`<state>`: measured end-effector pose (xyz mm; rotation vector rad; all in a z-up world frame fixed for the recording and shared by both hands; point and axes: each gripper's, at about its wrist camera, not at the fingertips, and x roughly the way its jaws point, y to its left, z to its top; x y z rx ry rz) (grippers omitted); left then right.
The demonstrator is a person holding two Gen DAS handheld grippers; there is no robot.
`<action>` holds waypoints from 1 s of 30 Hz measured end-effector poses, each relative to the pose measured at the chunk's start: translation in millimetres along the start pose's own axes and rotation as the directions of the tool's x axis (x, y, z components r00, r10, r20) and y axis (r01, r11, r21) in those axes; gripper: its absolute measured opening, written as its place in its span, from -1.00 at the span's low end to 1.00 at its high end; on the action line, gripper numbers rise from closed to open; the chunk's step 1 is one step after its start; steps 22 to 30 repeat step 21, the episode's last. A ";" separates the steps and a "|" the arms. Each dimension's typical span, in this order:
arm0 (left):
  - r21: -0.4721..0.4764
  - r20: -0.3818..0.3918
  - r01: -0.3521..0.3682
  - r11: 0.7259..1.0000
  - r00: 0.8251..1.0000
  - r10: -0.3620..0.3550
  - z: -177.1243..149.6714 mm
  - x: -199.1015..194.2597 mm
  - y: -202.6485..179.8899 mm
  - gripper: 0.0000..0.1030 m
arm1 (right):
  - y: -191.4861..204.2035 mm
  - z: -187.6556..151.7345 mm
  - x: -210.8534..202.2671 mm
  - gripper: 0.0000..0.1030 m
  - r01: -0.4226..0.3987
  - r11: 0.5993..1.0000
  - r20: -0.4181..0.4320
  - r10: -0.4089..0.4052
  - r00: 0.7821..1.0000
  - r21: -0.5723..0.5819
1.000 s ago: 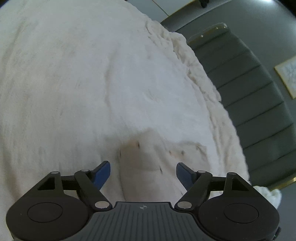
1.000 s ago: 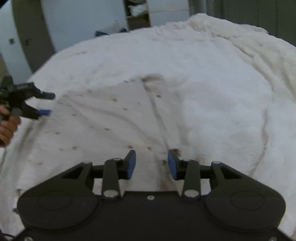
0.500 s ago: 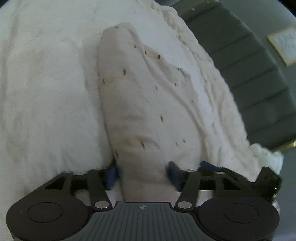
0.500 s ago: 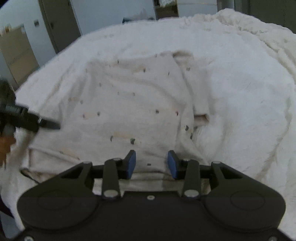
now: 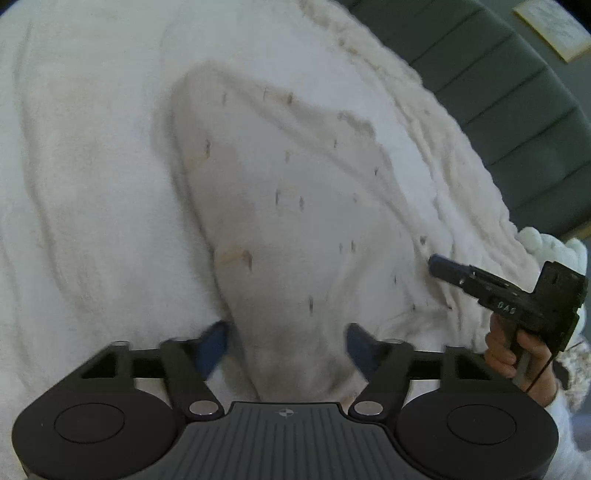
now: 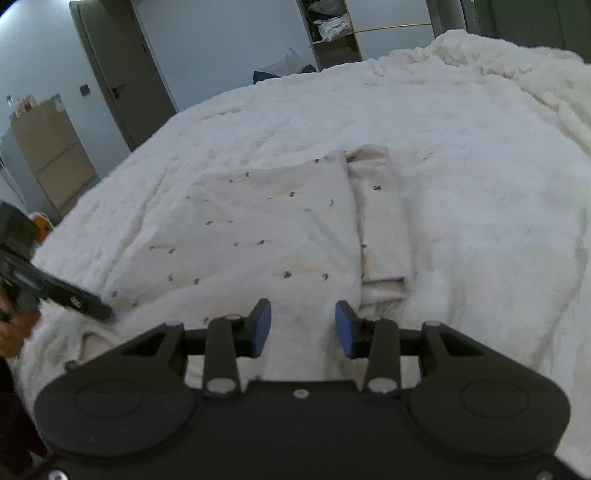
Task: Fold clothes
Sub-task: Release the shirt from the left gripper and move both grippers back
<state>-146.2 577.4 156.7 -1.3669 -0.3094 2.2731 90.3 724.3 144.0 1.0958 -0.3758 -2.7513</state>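
Note:
A cream garment with small dark specks [image 6: 258,236] lies on the white fluffy blanket [image 6: 461,147], one sleeve [image 6: 384,229] folded along its right side. In the left wrist view the garment [image 5: 288,206] runs away from me and its near end passes between the blue pads of my left gripper [image 5: 286,345], whose jaws stand apart around the cloth. My right gripper [image 6: 303,326] is open over the garment's near edge, nothing between its pads. Each gripper shows in the other's view: the right one in the left wrist view [image 5: 439,266], the left one in the right wrist view [image 6: 99,314].
A grey padded headboard [image 5: 517,122] borders the bed on the right of the left wrist view. Beyond the bed stand a door [image 6: 122,74], a tan cabinet [image 6: 51,151] and shelves [image 6: 332,29].
My left gripper's jaws have opened wider around the garment end. Both grippers have drawn back and the garment has been spread flatter, with the sleeve folded in.

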 end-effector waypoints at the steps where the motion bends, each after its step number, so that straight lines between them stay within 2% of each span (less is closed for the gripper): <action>1: 0.014 0.035 -0.073 0.997 0.997 0.072 8.1 -3.0 -1.2 0.89 | -1.1 -0.2 2.4 -0.27 0.011 1.000 -0.009 -0.011 1.000 0.003; 3: 0.043 0.065 -0.176 0.984 0.983 0.173 21.8 1.2 -5.0 0.89 | -2.5 -3.4 8.0 -0.26 0.040 0.999 -0.036 -0.040 0.999 -0.002; 5: 0.076 0.052 -0.230 0.970 0.973 0.226 33.8 18.6 -14.5 0.93 | -2.1 -9.4 15.1 -0.24 0.079 0.997 -0.074 -0.080 0.994 -0.022; 6: 0.095 0.043 -0.270 0.958 0.963 0.267 38.2 30.8 -19.8 1.00 | -1.4 -13.1 19.7 -0.19 0.098 0.994 -0.100 -0.102 0.990 -0.040; 8: 0.136 0.031 -0.356 0.924 0.934 0.355 43.2 55.3 -30.4 1.00 | 0.6 -16.4 23.2 -0.15 0.110 0.992 -0.118 -0.116 0.986 -0.057; 9: 0.157 0.030 -0.376 0.913 0.926 0.376 43.3 64.0 -36.0 1.00 | 2.3 -17.4 24.6 -0.14 0.113 0.991 -0.122 -0.121 0.985 -0.071; 11: 0.167 0.025 -0.394 0.904 0.918 0.396 33.5 55.0 -25.2 1.00 | 3.3 -18.1 26.0 -0.12 0.111 0.990 -0.126 -0.121 0.985 -0.081; 15: 0.159 0.038 -0.398 0.904 0.917 0.397 26.9 55.8 -26.4 1.00 | 3.5 -18.7 26.8 -0.11 0.105 0.991 -0.128 -0.116 0.985 -0.085; 19: 0.149 0.037 -0.372 0.916 0.928 0.371 22.6 52.5 -21.8 1.00 | 5.8 -18.4 27.2 -0.10 0.104 0.990 -0.129 -0.116 0.985 -0.095; 30: 0.153 0.039 -0.371 0.916 0.928 0.369 21.5 51.6 -21.3 0.99 | 7.3 -18.1 27.6 -0.10 0.106 0.989 -0.131 -0.119 0.984 -0.101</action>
